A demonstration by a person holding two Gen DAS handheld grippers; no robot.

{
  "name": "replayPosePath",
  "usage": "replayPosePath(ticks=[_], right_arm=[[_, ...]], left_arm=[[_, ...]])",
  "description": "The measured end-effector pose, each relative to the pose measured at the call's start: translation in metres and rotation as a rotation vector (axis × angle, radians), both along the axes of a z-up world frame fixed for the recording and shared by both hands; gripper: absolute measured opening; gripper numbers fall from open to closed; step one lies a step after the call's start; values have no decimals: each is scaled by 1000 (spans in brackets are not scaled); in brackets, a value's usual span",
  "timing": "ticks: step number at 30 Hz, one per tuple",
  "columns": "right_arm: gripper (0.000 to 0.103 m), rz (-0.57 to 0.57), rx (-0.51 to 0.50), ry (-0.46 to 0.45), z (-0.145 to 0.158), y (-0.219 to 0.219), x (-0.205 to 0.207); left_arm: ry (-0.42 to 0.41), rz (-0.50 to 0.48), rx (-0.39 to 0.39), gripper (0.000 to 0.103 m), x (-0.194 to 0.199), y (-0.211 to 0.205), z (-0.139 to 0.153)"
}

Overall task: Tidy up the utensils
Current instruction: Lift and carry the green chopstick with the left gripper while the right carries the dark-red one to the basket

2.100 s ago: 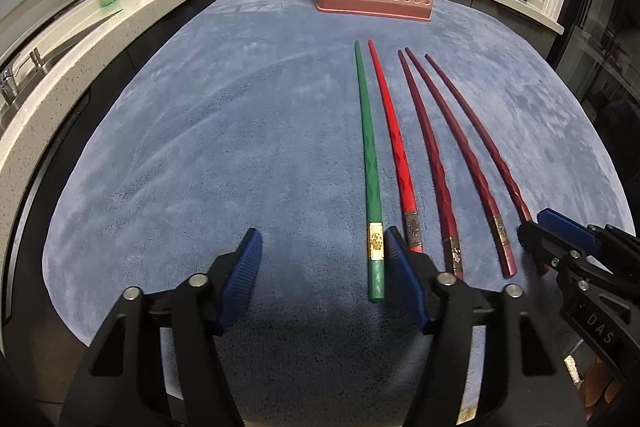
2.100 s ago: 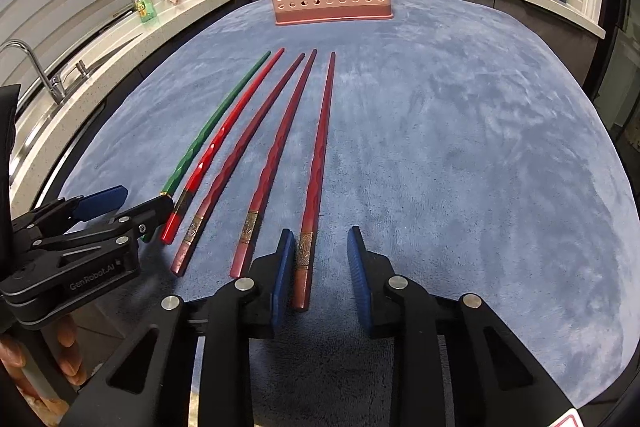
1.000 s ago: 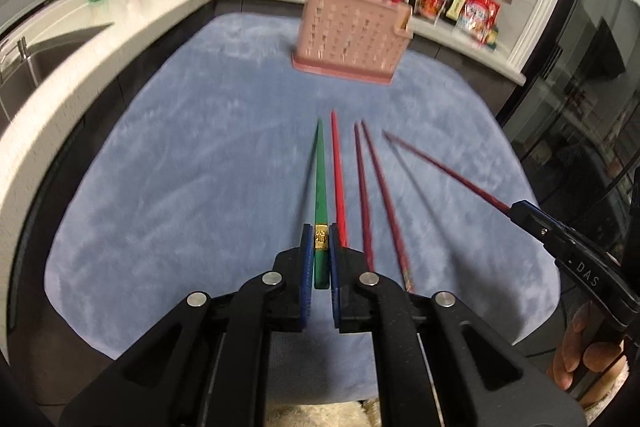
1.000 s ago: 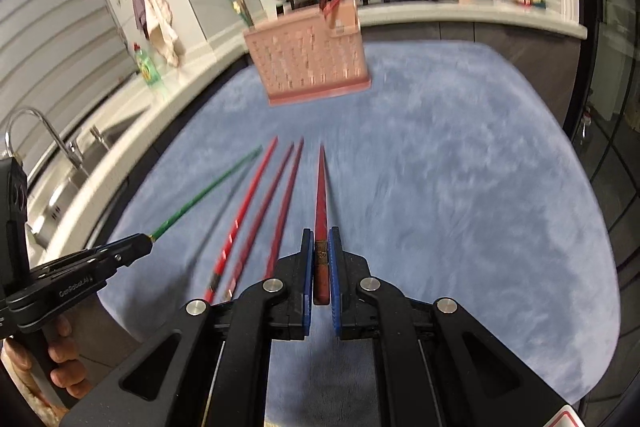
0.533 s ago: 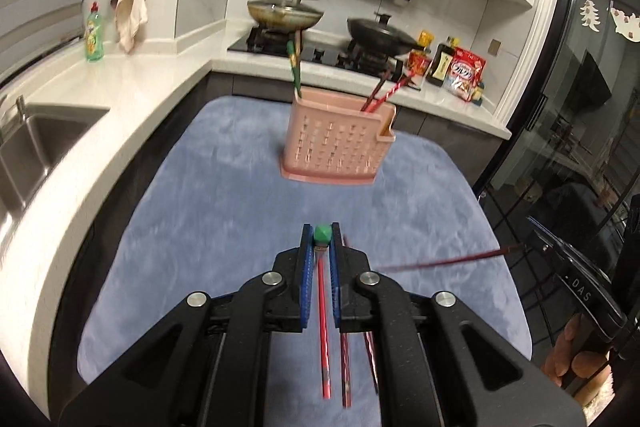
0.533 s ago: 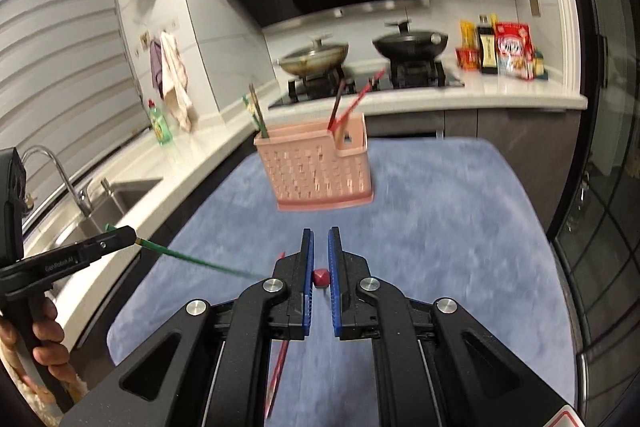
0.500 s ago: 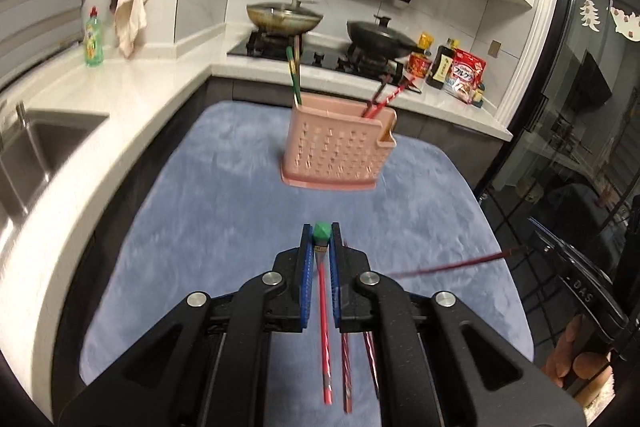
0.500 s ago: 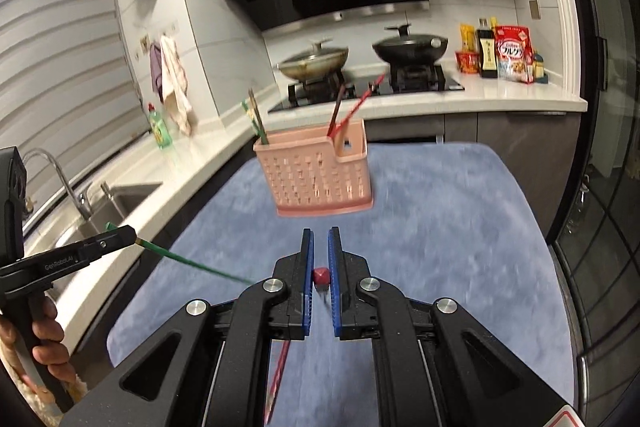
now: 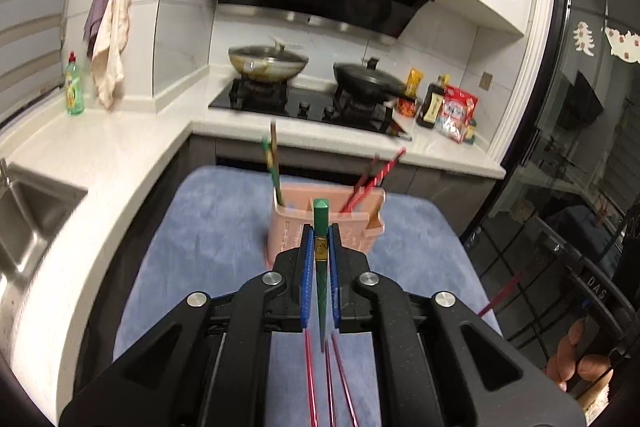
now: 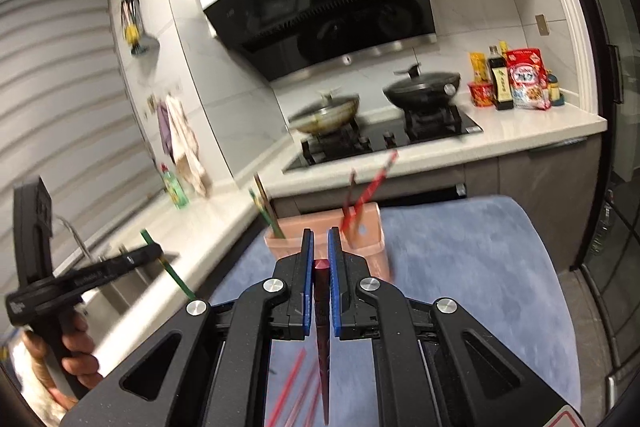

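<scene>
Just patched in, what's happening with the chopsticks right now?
A person holds a gripper in each hand. The left gripper is shut on a green chopstick, and the right gripper is shut on a dark red chopstick, both lifted off the blue mat. The pink holder ahead already has a few chopsticks standing in it. Three red chopsticks lie on the mat, not yet picked up.

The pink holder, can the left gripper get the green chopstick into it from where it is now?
Probably yes. The left gripper holds the green chopstick in shut jaws, tip hanging down, and the pink holder stands open-topped just ahead on the blue mat, nothing between.
</scene>
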State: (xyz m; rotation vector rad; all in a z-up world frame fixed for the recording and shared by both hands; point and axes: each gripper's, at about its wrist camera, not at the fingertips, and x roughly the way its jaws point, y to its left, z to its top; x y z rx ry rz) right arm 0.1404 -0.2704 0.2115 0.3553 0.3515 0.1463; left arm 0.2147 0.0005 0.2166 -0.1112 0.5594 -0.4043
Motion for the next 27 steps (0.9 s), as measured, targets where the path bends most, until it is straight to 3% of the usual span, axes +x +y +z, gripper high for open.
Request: replayPosePath(ticks=[8,15,22,27], right_arm=[[7,-7,17,-159,56,-5,58],[7,-40,7,-236,84,-5,104],[7,-48,36,-207,76,-7,155],[7,-38,15,-151,48,-1,186]], left_arm=[[-132,25,-20,7,41,-16,53],[-208,52,-37,7,78,-26,82],[-218,75,-10,7,117,-38,74],[-215,79,28,7,136,-46,54]])
